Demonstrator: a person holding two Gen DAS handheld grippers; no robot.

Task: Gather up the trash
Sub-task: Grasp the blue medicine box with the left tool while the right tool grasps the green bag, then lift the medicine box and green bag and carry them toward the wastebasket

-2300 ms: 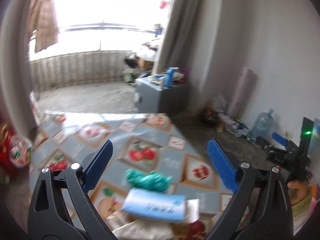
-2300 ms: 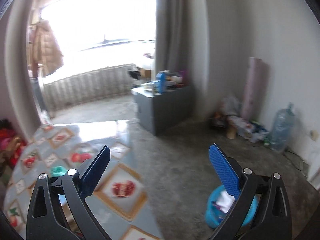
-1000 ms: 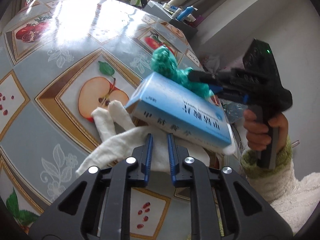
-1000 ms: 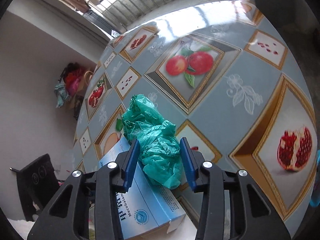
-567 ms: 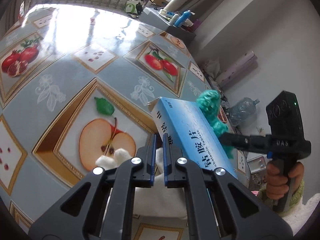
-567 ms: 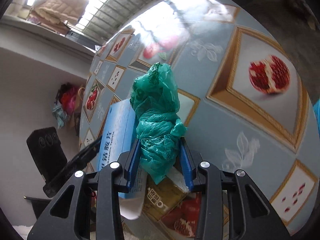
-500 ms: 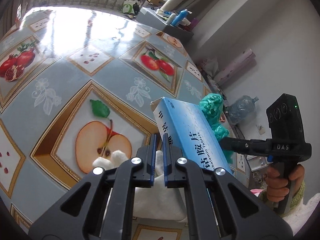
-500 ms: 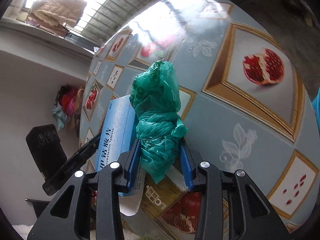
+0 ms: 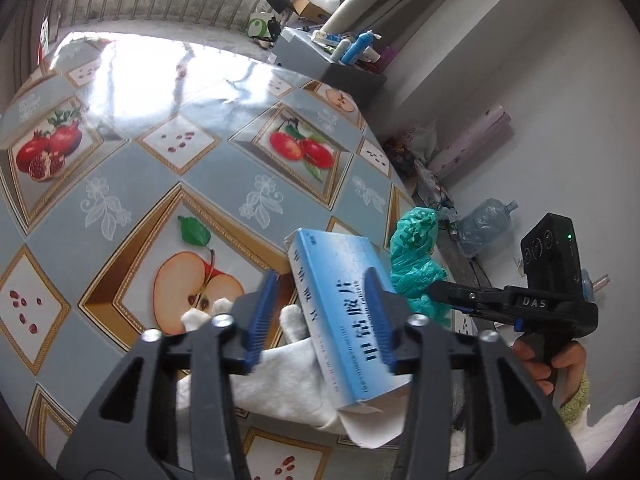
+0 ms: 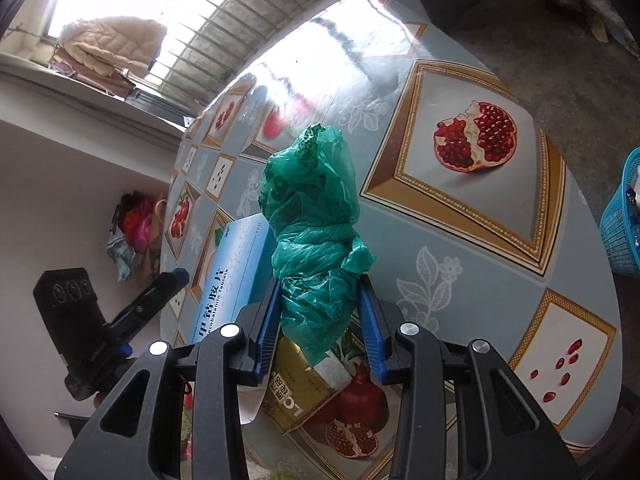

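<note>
A crumpled green plastic bag [image 10: 312,208] stands up between the pads of my right gripper [image 10: 318,312], which is shut on its lower part. The left wrist view shows the same green bag [image 9: 416,256] at the tip of that right gripper [image 9: 448,300], just past the table's right edge. A light blue carton with printed writing [image 9: 340,320] lies tilted on a white glove [image 9: 280,380]. My left gripper [image 9: 320,316] straddles the carton, its jaws opening and its left pad clear of it. From the right wrist camera the blue carton [image 10: 232,276] sits left of the bag, with the left gripper [image 10: 176,278] beside it.
A gold box [image 10: 296,392] lies under the bag on the fruit-print oilcloth table [image 9: 160,160]. A blue basket [image 10: 624,224] stands on the floor at the right. A water bottle [image 9: 484,224] and a grey cabinet [image 9: 320,60] stand beyond the table.
My left jaws, nearly shut over the white glove before, now stand apart around the blue carton. The right gripper keeps its hold on the green bag and has shifted sideways.
</note>
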